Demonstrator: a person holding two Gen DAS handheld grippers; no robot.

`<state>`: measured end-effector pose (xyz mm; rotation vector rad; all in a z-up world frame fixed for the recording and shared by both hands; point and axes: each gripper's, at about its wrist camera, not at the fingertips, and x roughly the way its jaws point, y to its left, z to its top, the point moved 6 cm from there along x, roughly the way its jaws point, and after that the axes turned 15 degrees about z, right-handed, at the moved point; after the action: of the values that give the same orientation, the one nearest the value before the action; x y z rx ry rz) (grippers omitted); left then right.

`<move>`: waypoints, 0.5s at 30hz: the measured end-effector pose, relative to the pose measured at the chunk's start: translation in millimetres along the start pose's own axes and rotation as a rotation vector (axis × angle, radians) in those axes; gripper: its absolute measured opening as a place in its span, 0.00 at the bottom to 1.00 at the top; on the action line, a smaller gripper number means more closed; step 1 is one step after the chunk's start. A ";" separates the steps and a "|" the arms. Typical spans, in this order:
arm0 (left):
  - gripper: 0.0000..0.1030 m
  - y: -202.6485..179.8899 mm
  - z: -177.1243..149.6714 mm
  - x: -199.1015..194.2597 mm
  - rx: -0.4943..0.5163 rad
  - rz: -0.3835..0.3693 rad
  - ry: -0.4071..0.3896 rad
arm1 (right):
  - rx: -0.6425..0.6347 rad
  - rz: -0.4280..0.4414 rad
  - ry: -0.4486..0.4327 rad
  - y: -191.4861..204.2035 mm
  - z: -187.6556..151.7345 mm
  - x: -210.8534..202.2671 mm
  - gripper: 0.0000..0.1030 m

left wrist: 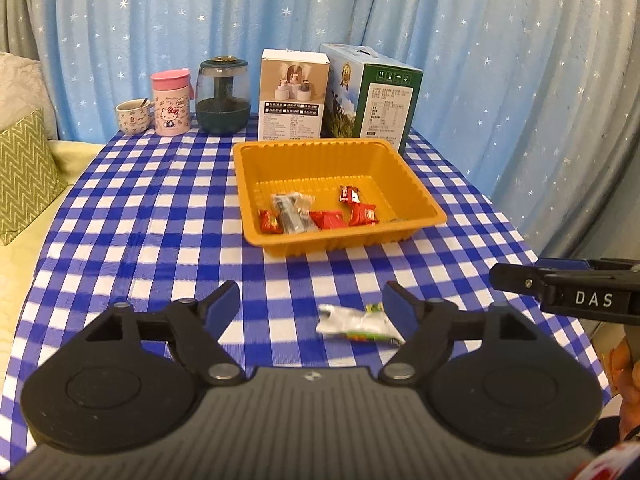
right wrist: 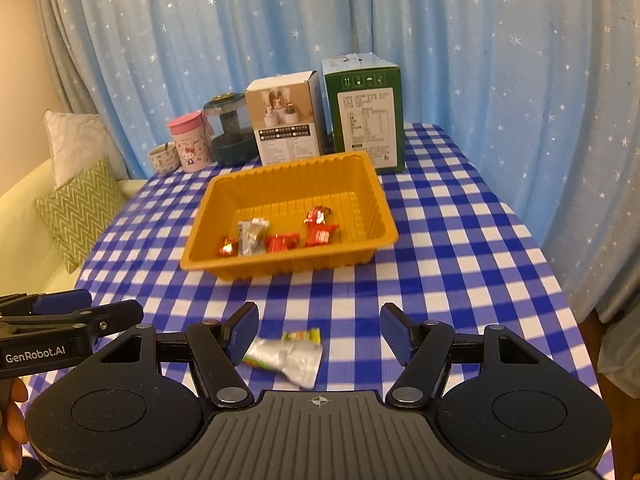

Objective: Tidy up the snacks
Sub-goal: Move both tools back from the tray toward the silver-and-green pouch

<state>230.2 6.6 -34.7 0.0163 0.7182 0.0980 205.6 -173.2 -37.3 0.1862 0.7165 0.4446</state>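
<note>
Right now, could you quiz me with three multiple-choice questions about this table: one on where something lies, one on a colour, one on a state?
1. Where is the silver packet?
A. in the tray
B. on the cloth, before the tray
C. on the green box

2. What colour is the tray?
A. orange
B. pink
C. white

3. How do the right fingers stand?
A. clamped on a cup
C. shut empty
B. apart, holding nothing

Answers: B, the packet lies outside the tray; A, its walls are orange; B, the blue pads stand apart with nothing gripped.
</note>
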 end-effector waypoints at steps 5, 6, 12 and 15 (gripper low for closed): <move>0.79 5.0 -15.2 -8.4 -0.020 0.004 0.015 | -0.012 -0.020 0.013 1.6 -16.7 -7.1 0.65; 0.80 6.2 -17.6 -9.5 -0.022 0.006 0.018 | -0.011 -0.022 0.017 1.3 -19.9 -7.5 0.65; 0.81 11.3 -30.3 -13.2 -0.019 0.019 0.033 | 0.022 -0.021 0.033 -2.7 -40.9 -10.3 0.65; 0.81 12.5 -34.3 -13.1 -0.018 0.024 0.041 | 0.035 -0.025 0.040 -5.4 -47.9 -11.2 0.65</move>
<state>196.8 17.1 -51.3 0.0060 0.7582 0.1276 167.8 -182.4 -68.0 0.2020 0.7653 0.4130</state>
